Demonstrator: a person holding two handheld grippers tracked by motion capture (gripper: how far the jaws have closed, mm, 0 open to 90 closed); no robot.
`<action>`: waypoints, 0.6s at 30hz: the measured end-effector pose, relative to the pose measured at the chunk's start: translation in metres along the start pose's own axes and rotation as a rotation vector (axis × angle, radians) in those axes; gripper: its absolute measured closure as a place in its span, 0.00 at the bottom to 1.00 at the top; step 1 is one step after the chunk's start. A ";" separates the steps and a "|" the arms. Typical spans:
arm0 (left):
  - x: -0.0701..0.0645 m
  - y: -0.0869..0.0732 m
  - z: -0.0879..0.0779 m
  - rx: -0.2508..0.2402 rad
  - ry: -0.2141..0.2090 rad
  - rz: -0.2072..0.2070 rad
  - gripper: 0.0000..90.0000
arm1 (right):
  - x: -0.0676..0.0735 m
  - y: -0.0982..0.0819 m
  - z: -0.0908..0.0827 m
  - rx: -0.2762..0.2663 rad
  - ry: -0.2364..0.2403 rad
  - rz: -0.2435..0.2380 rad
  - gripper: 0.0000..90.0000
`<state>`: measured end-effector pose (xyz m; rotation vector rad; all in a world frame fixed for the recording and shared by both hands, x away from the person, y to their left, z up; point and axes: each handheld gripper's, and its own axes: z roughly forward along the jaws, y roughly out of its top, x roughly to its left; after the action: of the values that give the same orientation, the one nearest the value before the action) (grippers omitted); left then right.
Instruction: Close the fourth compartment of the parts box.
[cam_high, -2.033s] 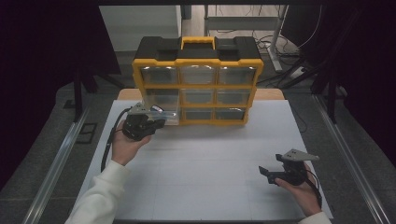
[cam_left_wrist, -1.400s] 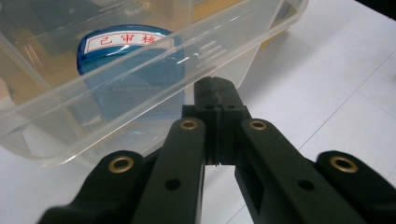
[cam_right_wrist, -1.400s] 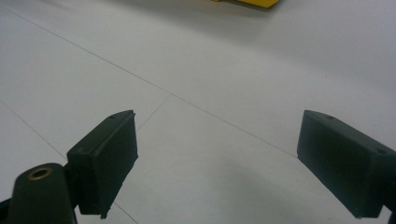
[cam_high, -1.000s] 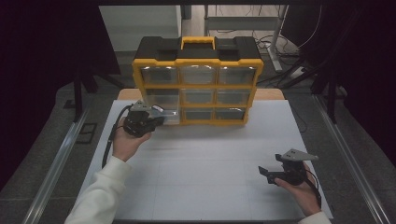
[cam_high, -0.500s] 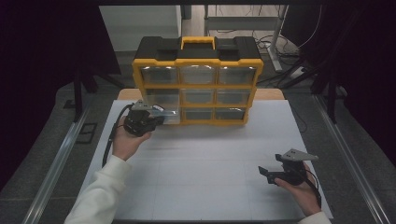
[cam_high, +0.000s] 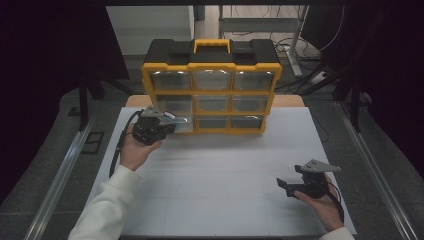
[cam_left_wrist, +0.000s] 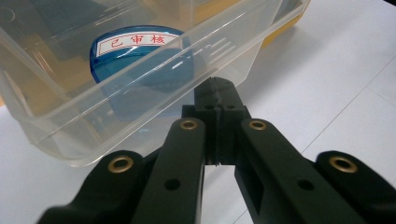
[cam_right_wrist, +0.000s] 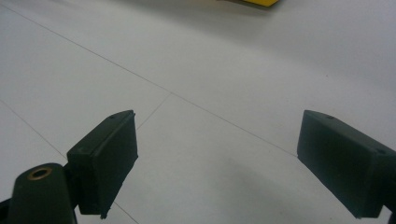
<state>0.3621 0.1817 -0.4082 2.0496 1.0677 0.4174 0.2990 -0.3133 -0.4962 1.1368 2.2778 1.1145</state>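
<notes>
On the white table (cam_high: 215, 165), the left gripper (cam_left_wrist: 218, 88) is pinched tight on the front edge of a clear drawer (cam_left_wrist: 140, 79) pulled out of the yellow organizer box (cam_high: 212, 87) at the far side. The right gripper (cam_right_wrist: 219, 163) rests near right, jaws wide, holding nothing

Blue disc (cam_left_wrist: 140, 60) — white label, red "已审核".

In the left gripper view, the clear drawer (cam_left_wrist: 140, 79) is cut off at the top and left edges, and the blue round object (cam_left_wrist: 140, 56) inside it is blurred by the wall, its lower part veiled. In the high view, the drawer's front is covered by the left gripper (cam_high: 152, 127), and the contents of the organizer (cam_high: 212, 90) cannot be made out.
</notes>
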 end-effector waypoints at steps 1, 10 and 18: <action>0.000 0.000 0.000 0.000 0.000 -0.001 1.00 | 0.000 0.000 0.000 0.000 0.000 0.000 0.14; 0.001 0.002 0.000 0.008 -0.001 -0.001 1.00 | 0.000 0.000 0.000 0.001 0.000 -0.002 0.14; 0.005 0.004 0.000 0.010 0.026 -0.016 1.00 | 0.000 0.000 0.000 0.001 0.000 -0.001 0.14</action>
<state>0.3672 0.1846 -0.4056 2.0486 1.1026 0.4321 0.2991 -0.3132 -0.4963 1.1359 2.2789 1.1133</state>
